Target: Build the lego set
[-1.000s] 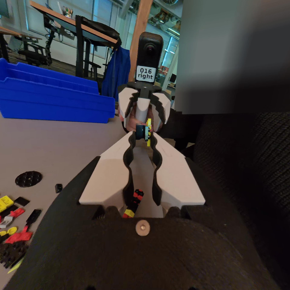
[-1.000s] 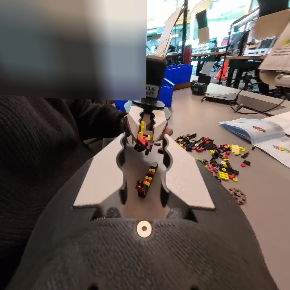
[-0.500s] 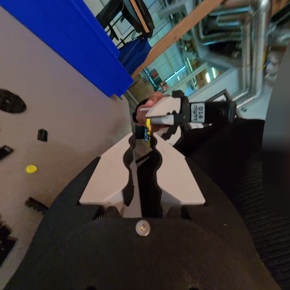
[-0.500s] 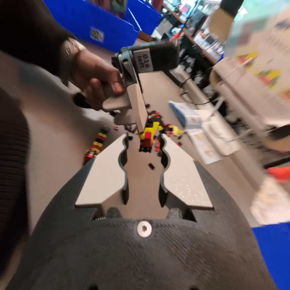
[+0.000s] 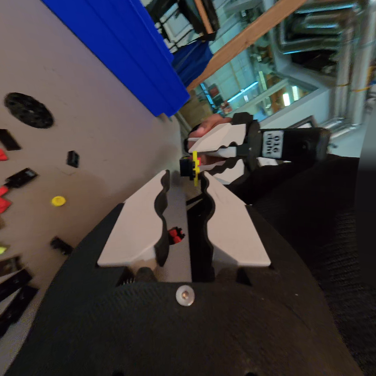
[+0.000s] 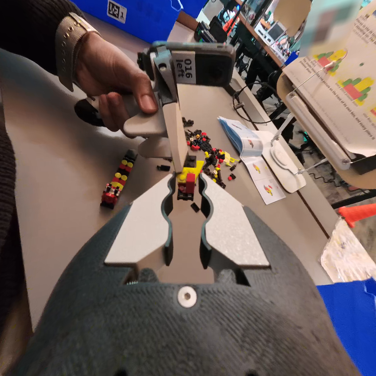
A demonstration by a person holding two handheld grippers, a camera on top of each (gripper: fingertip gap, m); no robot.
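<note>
While tilted, both hand-held grippers (image 5: 185,175) (image 6: 186,179) pinch one lego piece (image 6: 188,179).

Even, bright indoor light falls from above, and the grey table (image 6: 50,162) shows only soft shadows under the gripper fingers. Both wide-angle views bend strongly toward their edges. The background and the loose bricks (image 5: 12,183) at the left view's edge are blurred, while bright windows (image 5: 254,95) glare slightly.
</note>
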